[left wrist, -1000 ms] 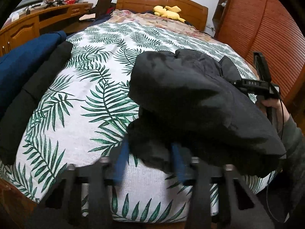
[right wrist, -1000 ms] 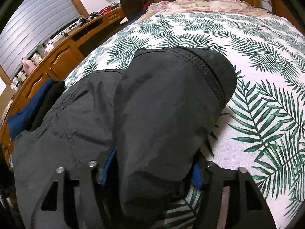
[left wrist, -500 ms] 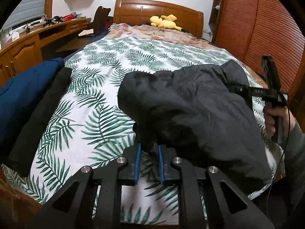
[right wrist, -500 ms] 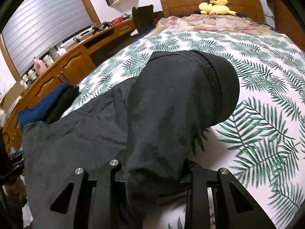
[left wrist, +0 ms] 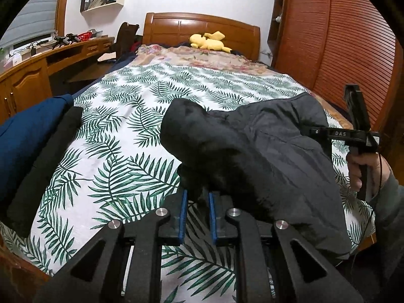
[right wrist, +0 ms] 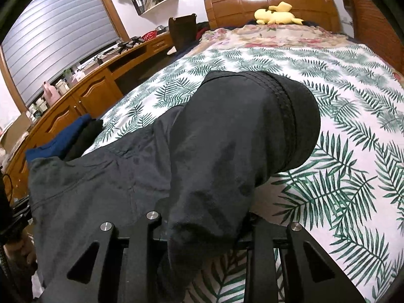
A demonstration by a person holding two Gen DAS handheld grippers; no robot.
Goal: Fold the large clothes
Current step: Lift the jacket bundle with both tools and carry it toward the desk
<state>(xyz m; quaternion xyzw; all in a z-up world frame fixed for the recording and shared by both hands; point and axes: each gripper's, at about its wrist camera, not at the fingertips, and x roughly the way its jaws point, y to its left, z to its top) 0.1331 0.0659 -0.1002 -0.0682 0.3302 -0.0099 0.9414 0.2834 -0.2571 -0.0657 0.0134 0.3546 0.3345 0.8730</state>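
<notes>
A large dark grey garment (left wrist: 257, 156) hangs between my two grippers above the foot of the bed (left wrist: 121, 151). My left gripper (left wrist: 197, 197) is shut on one corner of it, the cloth pinched between the blue pads. My right gripper (right wrist: 204, 229) is shut on the other end of the garment (right wrist: 222, 156), which drapes over its fingers and hides the pads. The right gripper also shows in the left wrist view (left wrist: 353, 133), held in a hand at the right.
Folded navy blue (left wrist: 27, 136) and black (left wrist: 43, 166) clothes lie at the bed's left edge. A wooden desk (left wrist: 27, 75) runs along the left, a wooden wardrobe (left wrist: 341, 45) stands on the right. A yellow plush toy (left wrist: 209, 41) lies by the headboard.
Both grippers closed on the garment and lifted it up from the bed. The cameras rose and tilted, so more of the room shows.
</notes>
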